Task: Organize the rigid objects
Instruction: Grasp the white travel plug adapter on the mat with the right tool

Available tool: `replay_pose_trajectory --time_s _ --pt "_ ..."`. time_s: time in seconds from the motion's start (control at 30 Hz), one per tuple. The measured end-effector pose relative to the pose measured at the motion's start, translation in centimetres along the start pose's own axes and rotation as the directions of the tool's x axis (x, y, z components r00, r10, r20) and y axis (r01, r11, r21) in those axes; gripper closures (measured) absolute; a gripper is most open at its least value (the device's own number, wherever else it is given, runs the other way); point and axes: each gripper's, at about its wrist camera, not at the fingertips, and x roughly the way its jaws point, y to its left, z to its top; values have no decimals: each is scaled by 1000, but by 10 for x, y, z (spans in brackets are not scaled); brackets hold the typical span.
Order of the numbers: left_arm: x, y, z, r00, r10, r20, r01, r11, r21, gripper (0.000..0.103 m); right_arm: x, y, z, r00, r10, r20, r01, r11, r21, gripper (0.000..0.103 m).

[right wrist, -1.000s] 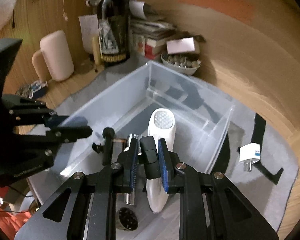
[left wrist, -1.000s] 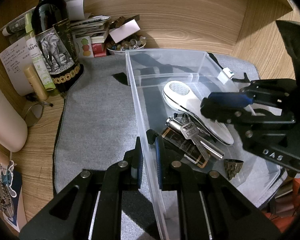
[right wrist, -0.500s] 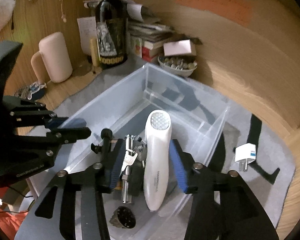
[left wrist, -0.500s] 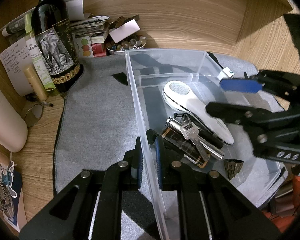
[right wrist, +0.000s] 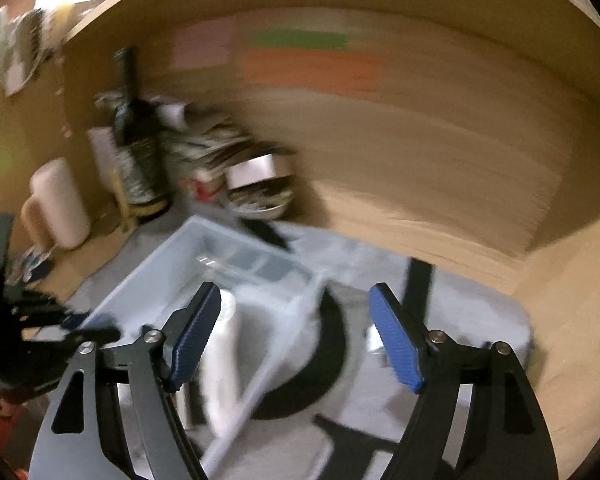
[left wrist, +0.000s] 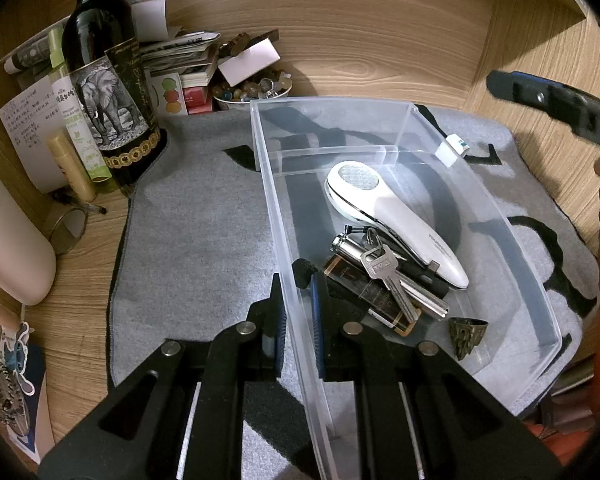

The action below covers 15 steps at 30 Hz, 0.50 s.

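Observation:
A clear plastic bin (left wrist: 400, 118) stands on a grey mat (left wrist: 204, 216). In it lie a white handheld device (left wrist: 392, 216), keys (left wrist: 384, 272), a silver flashlight (left wrist: 380, 268), a dark bar (left wrist: 364, 296) and a bronze ring (left wrist: 466, 334). My left gripper (left wrist: 298, 308) is shut on the bin's left wall. My right gripper (right wrist: 296, 336) is open and empty, raised above the bin's right side (right wrist: 300, 304); one of its fingers (left wrist: 548, 98) shows at the upper right of the left wrist view. A white plug adapter (left wrist: 452, 148) lies on the mat just right of the bin.
A wine bottle (left wrist: 108, 80), papers and books (left wrist: 180, 56) and a bowl of stones (left wrist: 252, 88) stand at the back left. A pink cylinder (left wrist: 8, 248) lies at the left. Wooden walls (left wrist: 380, 32) close the back and right.
My right gripper opened, let go of the white device in the bin, then lifted up and away to the right. My left gripper has stayed shut on the bin wall.

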Motion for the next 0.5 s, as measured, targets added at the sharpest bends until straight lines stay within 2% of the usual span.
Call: replay_pose_trajectory --time_s 0.17,0.3,0.5 --pt "0 0 0 1000 0 0 0 1000 0 92 12 -32 -2 997 -72 -30 73 996 53 29" --pt "0 0 0 1000 -1 0 1 1000 0 92 39 -51 -12 990 -95 -108 104 991 85 29" --pt "0 0 0 1000 0 -1 0 1000 2 92 83 -62 -30 972 -68 -223 96 989 115 29"
